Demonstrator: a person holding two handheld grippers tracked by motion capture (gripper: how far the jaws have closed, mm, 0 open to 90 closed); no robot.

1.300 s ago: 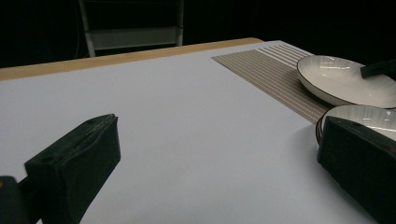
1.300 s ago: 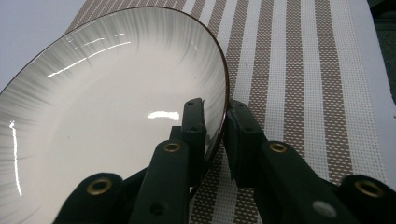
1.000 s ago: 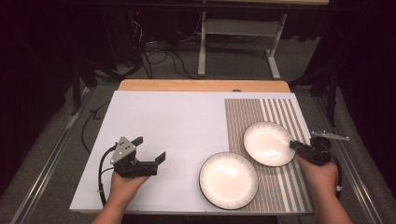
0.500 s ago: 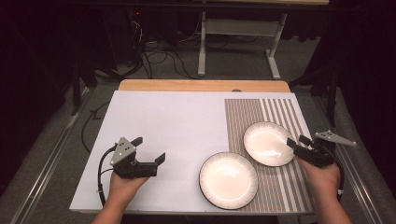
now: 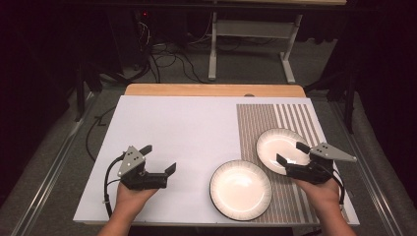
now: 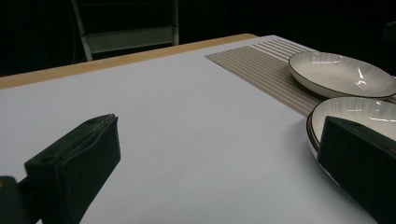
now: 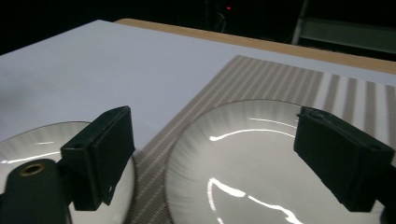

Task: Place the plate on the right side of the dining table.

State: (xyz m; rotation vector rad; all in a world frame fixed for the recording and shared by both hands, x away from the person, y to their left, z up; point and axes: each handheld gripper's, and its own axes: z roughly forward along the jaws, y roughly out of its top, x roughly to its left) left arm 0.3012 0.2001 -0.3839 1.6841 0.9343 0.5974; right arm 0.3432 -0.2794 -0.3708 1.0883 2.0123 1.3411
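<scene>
Two tools flank two white plates on the bench: the left tool (image 5: 160,158) hovers over the bare white sheet (image 5: 187,132), jaws apart and empty. Near plate (image 5: 240,189) straddles the striped mat's (image 5: 295,114) left edge; far plate (image 5: 281,149) lies fully on it. Right tool (image 5: 289,153), jaws just opened wide, holds nothing, poised at the far plate's right rim.

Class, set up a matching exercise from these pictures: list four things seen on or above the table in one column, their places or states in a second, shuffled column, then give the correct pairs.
Things:
1. far plate
2. near plate
3. left gripper
4. right gripper

Places or states:
A. over plain white surface, jaws open
B. wholly on striped mat
C. jaws open at far plate's rim
D. straddles the mat's edge

Pairs: 1-B, 2-D, 3-A, 4-C
</scene>
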